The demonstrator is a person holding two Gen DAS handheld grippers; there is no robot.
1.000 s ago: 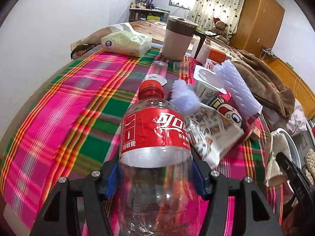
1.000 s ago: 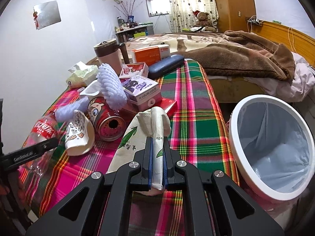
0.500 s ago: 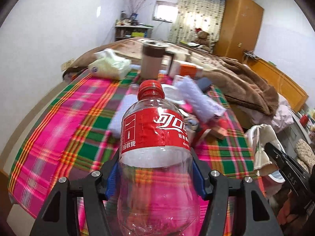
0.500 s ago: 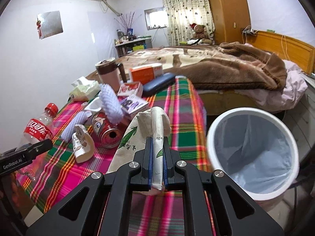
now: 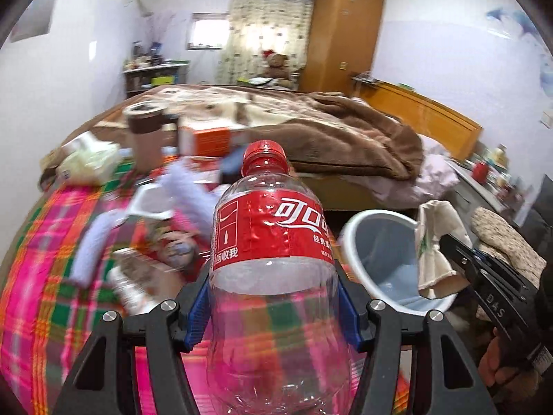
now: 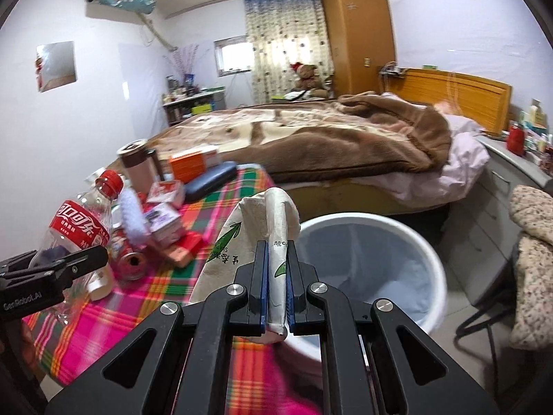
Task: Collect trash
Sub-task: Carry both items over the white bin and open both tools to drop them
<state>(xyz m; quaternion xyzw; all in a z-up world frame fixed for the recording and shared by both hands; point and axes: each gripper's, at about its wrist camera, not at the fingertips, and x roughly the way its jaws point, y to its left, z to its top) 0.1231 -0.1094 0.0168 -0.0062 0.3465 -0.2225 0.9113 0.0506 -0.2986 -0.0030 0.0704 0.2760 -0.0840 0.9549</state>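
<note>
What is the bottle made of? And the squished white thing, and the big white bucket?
Bottle: clear glossy plastic, you see through it; red plastic cap. Squished white thing: looks like creased matte paper packaging with green print. Bucket: probably smooth white plastic, lined with a thin pale bag.

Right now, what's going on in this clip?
A person is clearing trash off a table with a plaid cloth, holding tongs in each hand. The left tongs grip an empty cola bottle around its body. The right tongs are shut on a crumpled paper bag. Both items are in the air near the lined white bin beside the table; nothing has been dropped in yet. More clutter remains on the cloth.
</note>
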